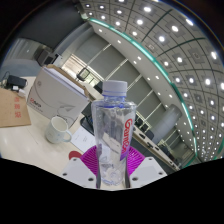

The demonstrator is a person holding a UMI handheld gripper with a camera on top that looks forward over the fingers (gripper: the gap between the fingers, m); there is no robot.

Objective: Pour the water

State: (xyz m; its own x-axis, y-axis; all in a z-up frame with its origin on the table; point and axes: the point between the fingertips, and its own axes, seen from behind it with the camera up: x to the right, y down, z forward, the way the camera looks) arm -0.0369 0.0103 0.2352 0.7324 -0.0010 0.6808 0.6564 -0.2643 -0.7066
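With the gripper (pixel 112 168) clamped on the capped bottle (pixel 113 130), held upright and lifted between both pads, the carry step appears in hand; next, bring it over the cup (pixel 60 127) at 9 o'clock, uncap, then tilt.

A clear, glossy plastic bottle (pixel 113 135) with a pale plastic cap and a printed red-and-white label. Beside it a smooth white cup (pixel 60 127), a matt cardboard box (pixel 12 106) and a smooth white tabletop (pixel 25 143).
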